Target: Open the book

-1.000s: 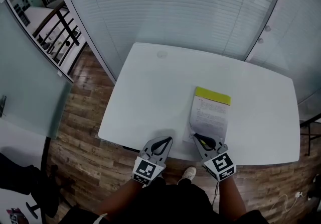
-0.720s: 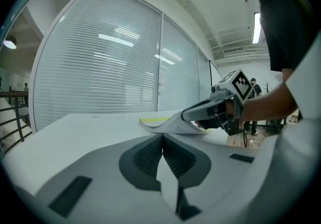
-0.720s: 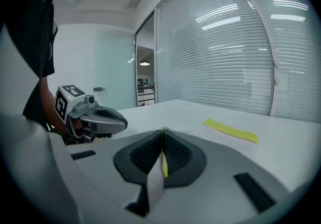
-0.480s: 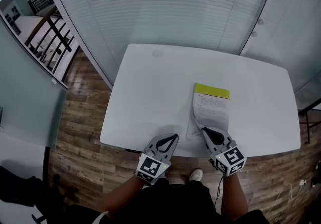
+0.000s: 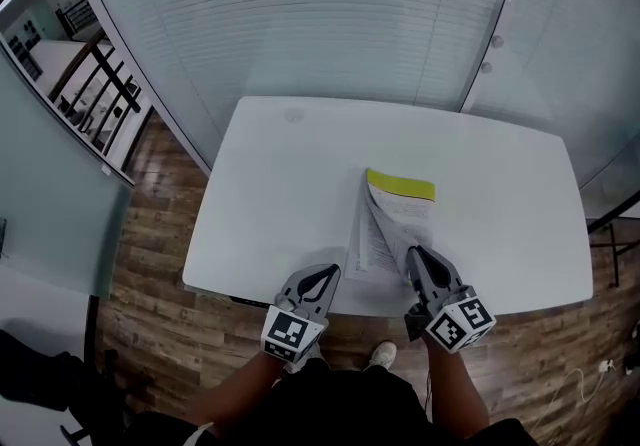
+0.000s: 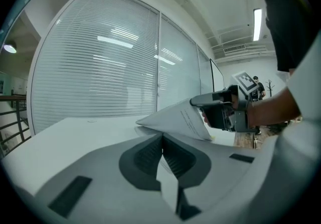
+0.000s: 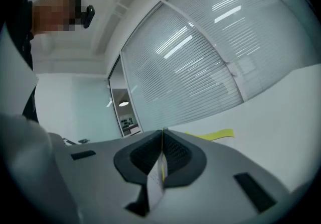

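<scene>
A thin book (image 5: 392, 222) with a yellow band (image 5: 401, 184) at its far end lies near the front right of the white table (image 5: 280, 179). My right gripper (image 5: 414, 253) is shut on the near edge of its white printed cover, which stands lifted and curls over to the left. In the right gripper view the sheet (image 7: 154, 184) runs between the shut jaws of the right gripper (image 7: 162, 131). My left gripper (image 5: 334, 271) hangs shut and empty at the table's front edge, left of the book. The left gripper view shows the raised cover (image 6: 175, 120) beyond the left gripper (image 6: 162, 137).
A glass wall with blinds (image 5: 330, 14) runs behind the table. Wooden floor (image 5: 150, 304) lies in front and to the left. The table's front edge (image 5: 250, 296) is right under both grippers. A shoe (image 5: 380, 354) shows below.
My right gripper has risen and rolled with the cover in it, so the cover went from flat to lifted and curled leftward. The left gripper shifted a little.
</scene>
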Demonstrator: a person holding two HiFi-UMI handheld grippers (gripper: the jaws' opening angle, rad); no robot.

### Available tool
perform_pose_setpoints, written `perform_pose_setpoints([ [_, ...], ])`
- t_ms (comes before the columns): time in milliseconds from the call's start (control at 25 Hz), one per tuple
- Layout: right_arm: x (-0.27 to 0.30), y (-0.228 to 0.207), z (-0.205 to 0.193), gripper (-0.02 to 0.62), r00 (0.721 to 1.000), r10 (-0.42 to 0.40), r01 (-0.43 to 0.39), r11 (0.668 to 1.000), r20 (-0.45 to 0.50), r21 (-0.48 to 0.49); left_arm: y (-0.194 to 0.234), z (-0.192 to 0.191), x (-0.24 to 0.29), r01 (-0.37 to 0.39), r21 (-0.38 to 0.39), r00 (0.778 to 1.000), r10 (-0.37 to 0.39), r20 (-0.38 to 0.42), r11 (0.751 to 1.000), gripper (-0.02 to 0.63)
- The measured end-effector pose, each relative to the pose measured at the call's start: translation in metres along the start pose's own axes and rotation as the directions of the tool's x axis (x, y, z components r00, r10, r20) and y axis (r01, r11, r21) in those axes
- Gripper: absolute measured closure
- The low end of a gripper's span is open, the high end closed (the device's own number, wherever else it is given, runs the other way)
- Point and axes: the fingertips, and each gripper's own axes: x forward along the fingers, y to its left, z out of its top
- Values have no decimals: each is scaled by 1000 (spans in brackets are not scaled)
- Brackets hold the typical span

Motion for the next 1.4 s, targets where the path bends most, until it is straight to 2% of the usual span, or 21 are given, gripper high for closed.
perform_pose_setpoints([
  [120, -17, -17, 11, 583, 993, -62, 51, 993, 96, 106, -3, 2, 0, -24, 3, 1000, 24, 5, 1000, 594],
  [240, -38, -33, 20, 583, 975, -121, 76, 970, 186, 231, -6, 3, -1, -40, 8, 999, 40, 1, 999, 594],
  [360, -60, -54, 24, 583, 950, -173, 72, 931, 260, 357, -11, -2, 1, -45, 5, 999, 45, -11, 999, 594],
  [520, -87, -89, 30, 583, 908, -243, 41, 862, 340, 505, -23, 0, 14, -31, 11, 1000, 31, -4, 999, 594],
  [640, -105, -112, 36, 583, 882, -291, 41, 833, 372, 552, -36, 7, 26, -9, 12, 1000, 9, 7, 1000, 594],
  [880, -133, -153, 40, 583, 836, -398, 97, 785, 377, 612, -56, 8, 42, 13, 8, 1000, -13, -5, 1000, 594],
  [1080, -158, -184, 31, 583, 784, -512, 159, 712, 351, 684, -64, 1, 49, 6, -1, 1000, -6, -14, 1000, 594],
  [1280, -175, -203, 32, 581, 758, -559, 211, 698, 336, 684, -69, 0, 54, -4, -3, 1000, 4, -9, 1000, 594],
  [1400, -180, -211, 31, 581, 757, -569, 232, 694, 321, 682, -76, 1, 57, -1, -2, 1000, 1, -14, 1000, 594],
])
